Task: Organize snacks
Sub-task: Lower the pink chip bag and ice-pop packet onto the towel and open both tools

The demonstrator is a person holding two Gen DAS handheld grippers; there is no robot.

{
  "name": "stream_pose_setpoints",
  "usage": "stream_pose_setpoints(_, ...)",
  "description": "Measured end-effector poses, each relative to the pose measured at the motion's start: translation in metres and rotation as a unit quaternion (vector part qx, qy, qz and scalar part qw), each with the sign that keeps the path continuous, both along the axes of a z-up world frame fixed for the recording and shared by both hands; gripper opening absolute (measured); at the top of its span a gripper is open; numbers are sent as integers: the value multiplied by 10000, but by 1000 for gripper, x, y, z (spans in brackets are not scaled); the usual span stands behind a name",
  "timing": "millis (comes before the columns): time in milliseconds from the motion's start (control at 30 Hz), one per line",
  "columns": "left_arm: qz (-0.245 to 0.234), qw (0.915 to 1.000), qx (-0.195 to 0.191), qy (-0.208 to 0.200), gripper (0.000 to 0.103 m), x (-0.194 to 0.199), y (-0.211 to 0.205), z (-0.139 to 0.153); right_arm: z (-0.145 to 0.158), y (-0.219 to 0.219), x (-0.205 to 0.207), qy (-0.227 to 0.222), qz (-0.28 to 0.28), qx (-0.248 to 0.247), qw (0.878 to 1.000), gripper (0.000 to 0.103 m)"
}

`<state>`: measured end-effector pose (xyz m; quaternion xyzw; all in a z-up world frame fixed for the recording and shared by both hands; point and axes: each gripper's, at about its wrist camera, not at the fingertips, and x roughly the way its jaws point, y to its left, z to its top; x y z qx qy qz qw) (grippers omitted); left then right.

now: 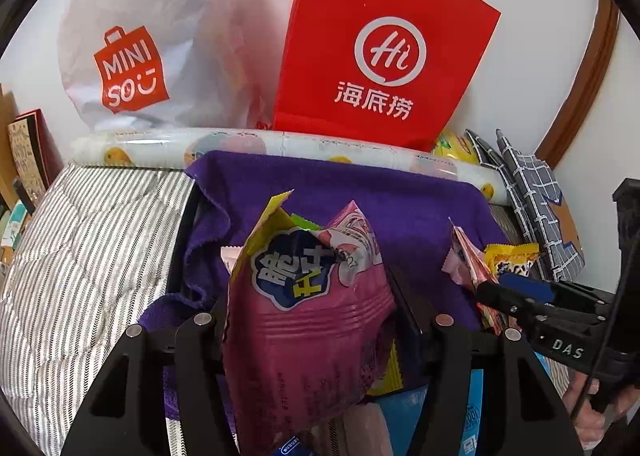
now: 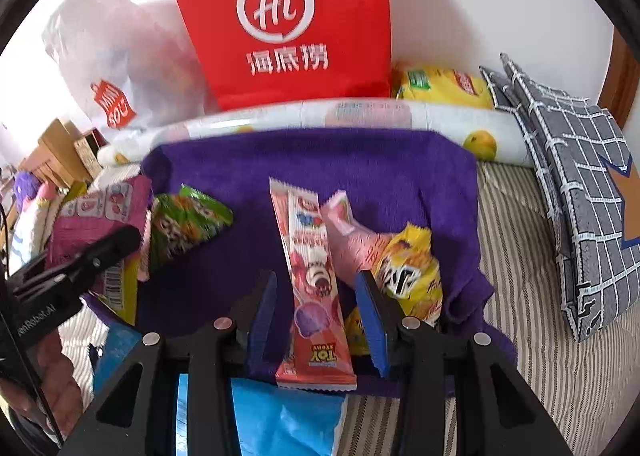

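My left tongs [image 1: 308, 320] hold pink snack bag [image 1: 304, 328] above purple towel [image 1: 360, 192]. My right tongs [image 2: 320, 320] narrow, not pinching, around long red snack stick [image 2: 312, 280] lying on towel.

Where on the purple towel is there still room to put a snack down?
The purple towel is bare along its back, just before the fruit-print roll, and between the green packet and the long red packet. Its right front is crowded by pink and yellow packets.

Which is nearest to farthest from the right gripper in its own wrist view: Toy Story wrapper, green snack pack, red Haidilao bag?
1. Toy Story wrapper, between the right gripper fingers.
2. Green snack pack, left on the purple towel.
3. Red Haidilao bag, upright behind.
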<state>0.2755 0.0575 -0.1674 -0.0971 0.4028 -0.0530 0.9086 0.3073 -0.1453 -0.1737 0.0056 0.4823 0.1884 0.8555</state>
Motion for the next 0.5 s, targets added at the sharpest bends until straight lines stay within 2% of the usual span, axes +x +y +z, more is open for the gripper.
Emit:
stream_pose_setpoints(100,-35,10000,-43,34,62,0,-1,0,-9,1,1,225,60,-100,9997,25)
stream_pose_setpoints(233,-44,10000,-7,-42,64,-2,-1,3,-10,2,0,218,39,-87,9997,23)
stream_pose_setpoints(500,-24,10000,-76,-50,67,-2,3,5,-3,-13,7,70,-434,240,9987,23)
